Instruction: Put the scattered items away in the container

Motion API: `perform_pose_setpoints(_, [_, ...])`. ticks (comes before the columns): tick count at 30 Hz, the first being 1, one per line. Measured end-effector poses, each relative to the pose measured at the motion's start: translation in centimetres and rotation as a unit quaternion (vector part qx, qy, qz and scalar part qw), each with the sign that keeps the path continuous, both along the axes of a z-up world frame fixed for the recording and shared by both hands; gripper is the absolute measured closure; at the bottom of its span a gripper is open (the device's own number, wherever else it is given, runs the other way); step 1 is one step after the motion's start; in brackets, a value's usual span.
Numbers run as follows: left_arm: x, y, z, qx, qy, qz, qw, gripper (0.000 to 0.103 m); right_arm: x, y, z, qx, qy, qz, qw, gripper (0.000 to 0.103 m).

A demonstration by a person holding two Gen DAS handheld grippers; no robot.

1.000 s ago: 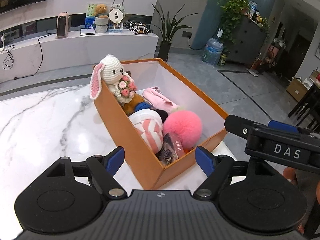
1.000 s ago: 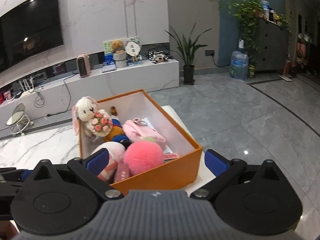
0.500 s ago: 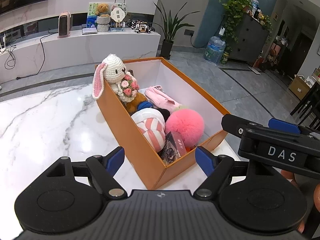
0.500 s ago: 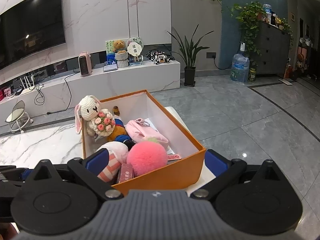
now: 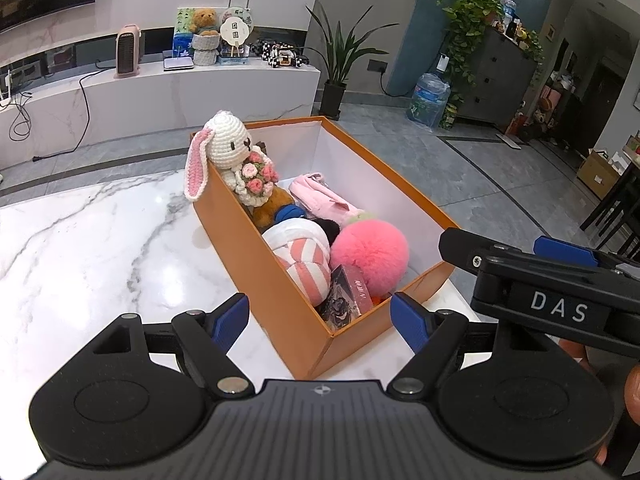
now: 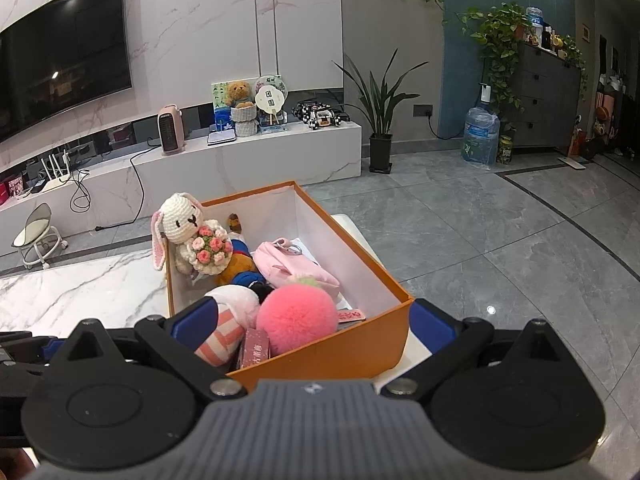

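An orange box (image 5: 260,252) with white inner walls stands on the marble table (image 5: 100,248), near its right edge. Inside it are a white crochet bunny (image 5: 228,144) with a bouquet, leaning on the far left wall, a pink pouch (image 5: 320,200), a striped pink-and-white plush (image 5: 304,256), a fluffy pink ball (image 5: 370,252) and a small dark packet (image 5: 346,296). My left gripper (image 5: 320,320) is open, just short of the box's near corner. The right gripper (image 6: 314,318) is open too, in front of the box's near end wall (image 6: 340,352), with nothing pressed between its pads.
The table top ends just right of the box, with grey floor tiles (image 6: 500,260) beyond. A low white TV bench (image 6: 240,160) with a heater and ornaments runs along the far wall. A potted plant (image 6: 380,120) and a water bottle (image 6: 480,132) stand further right.
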State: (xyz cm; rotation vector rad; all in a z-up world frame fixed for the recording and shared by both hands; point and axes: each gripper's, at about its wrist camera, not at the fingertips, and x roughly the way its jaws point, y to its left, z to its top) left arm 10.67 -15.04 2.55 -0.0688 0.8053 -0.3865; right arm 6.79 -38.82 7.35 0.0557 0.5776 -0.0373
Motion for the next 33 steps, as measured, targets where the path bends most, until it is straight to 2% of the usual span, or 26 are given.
perform_pose_setpoints(33, [-0.43,-0.7,0.28,-0.004,-0.006,-0.008,0.9999,0.011,0.09,0.1,0.07,0.002,-0.001,0.003,1.0,0.001])
